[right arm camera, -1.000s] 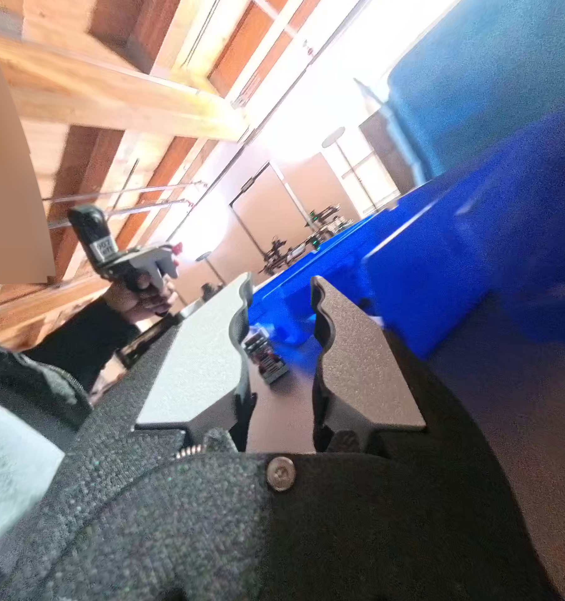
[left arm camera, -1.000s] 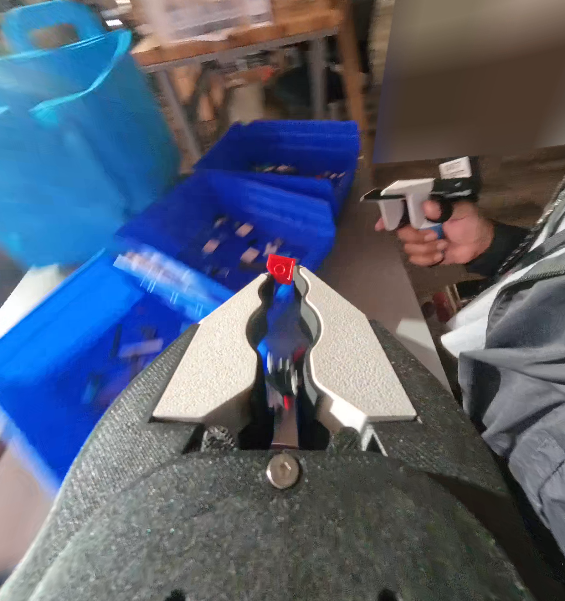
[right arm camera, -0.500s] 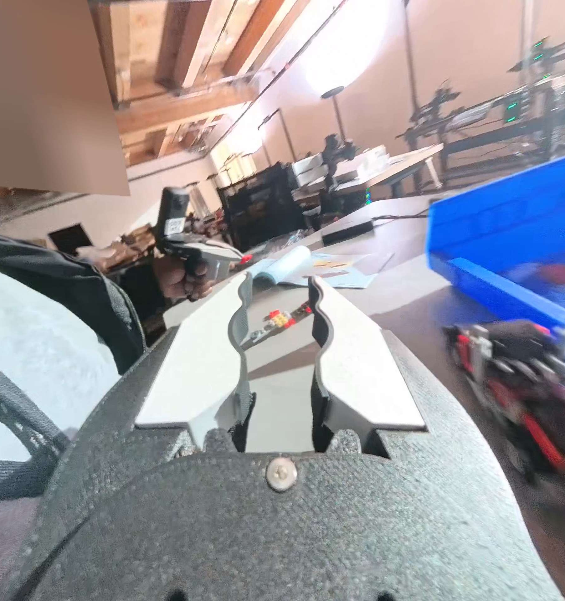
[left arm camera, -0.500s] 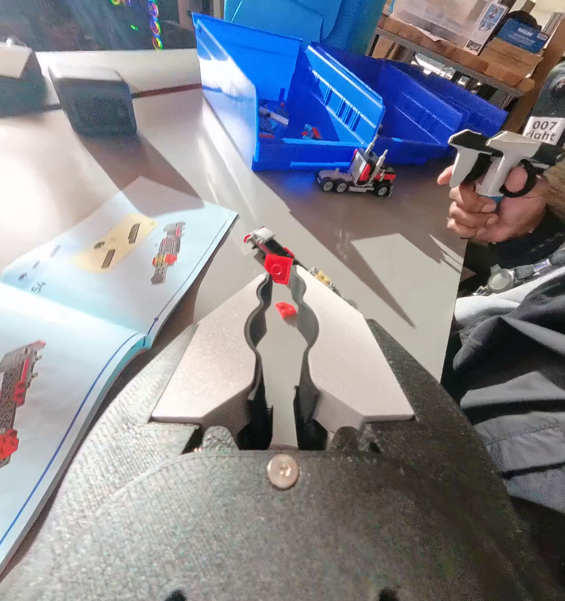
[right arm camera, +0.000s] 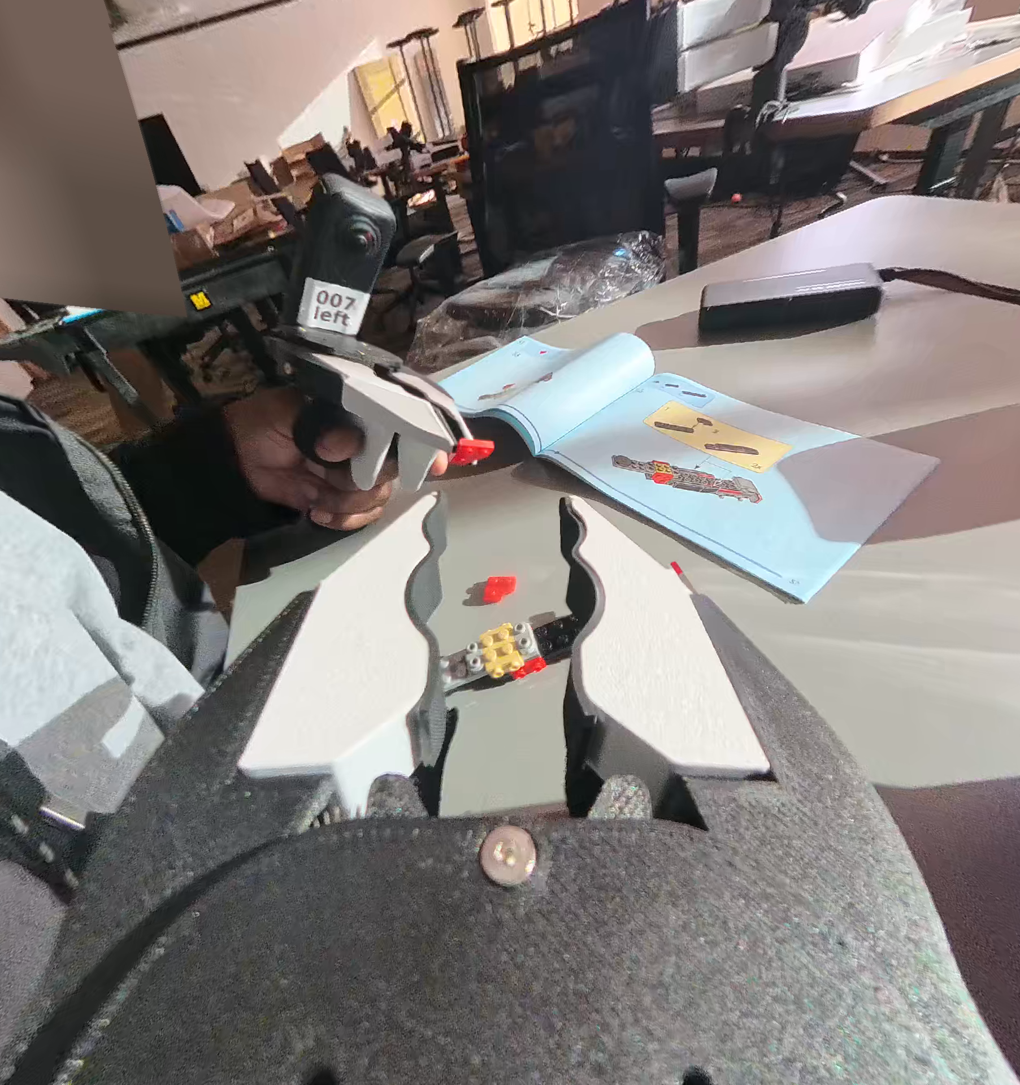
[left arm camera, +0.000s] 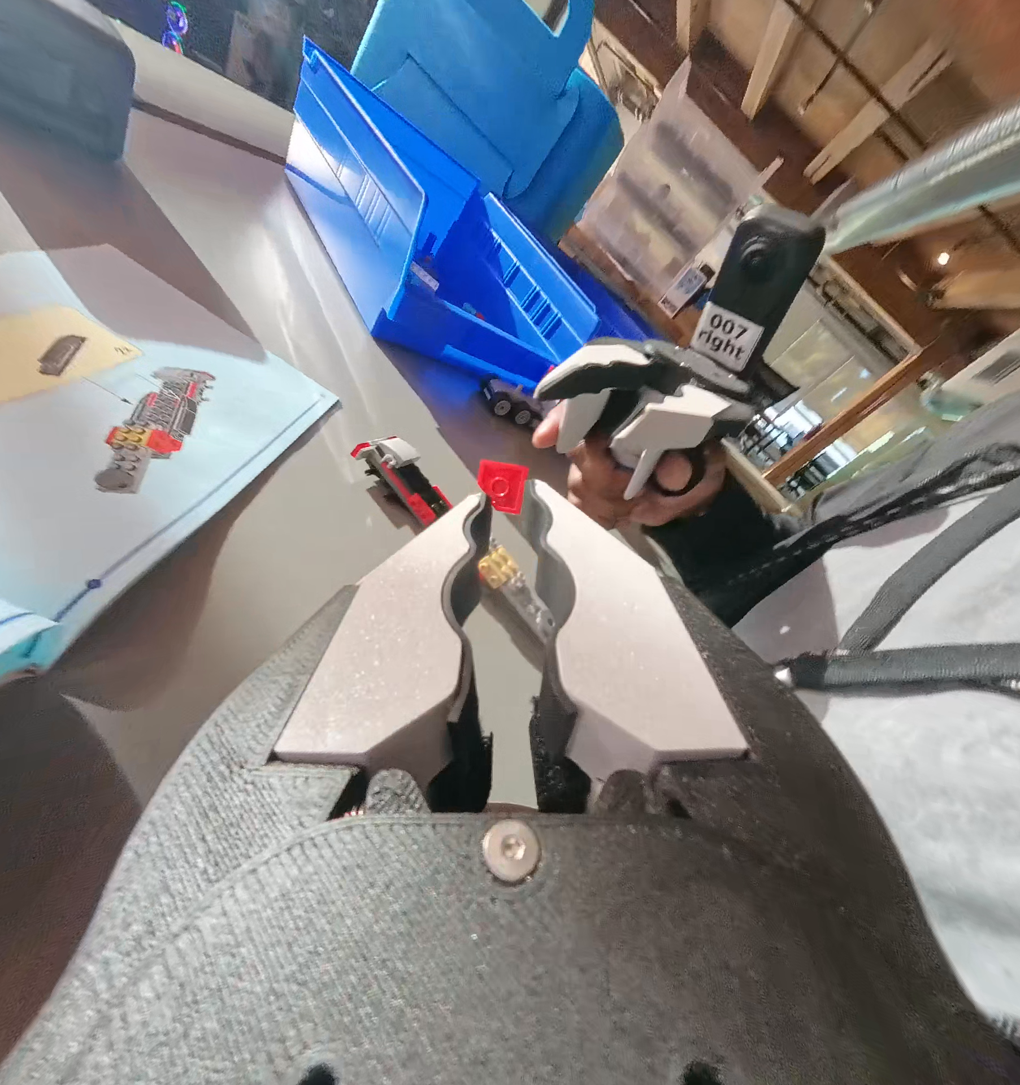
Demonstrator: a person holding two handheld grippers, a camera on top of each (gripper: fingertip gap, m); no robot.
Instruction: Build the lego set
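My left gripper [left arm camera: 504, 496] is shut on a small red plate [left arm camera: 501, 486] at its tips and holds it above the table; it also shows in the right wrist view [right arm camera: 466, 451]. My right gripper [right arm camera: 498, 508] is open and empty, hovering over a long lego chassis [right arm camera: 504, 651] of grey, yellow, red and black pieces lying on the table. A loose red piece [right arm camera: 498, 589] lies just beyond it. In the left wrist view the chassis [left arm camera: 498, 568] shows between the fingers, and the right gripper [left arm camera: 583, 387] is off to the right.
The open instruction booklet [right arm camera: 672, 434] lies on the grey table [right arm camera: 848, 675], also seen in the left wrist view [left arm camera: 114, 446]. Blue bins [left arm camera: 437, 258] stand at the back with a finished toy truck [left arm camera: 510, 399] before them. A black box [right arm camera: 789, 296] sits far back. My hands' fingertips stand some 6 cm from each other. Between my left fingertips and the loose red piece [right arm camera: 498, 589] there is roughly 8 cm.
My left gripper swung from the blue bins to the table middle with the red plate still in it. My right gripper turned from the truck down over the chassis.
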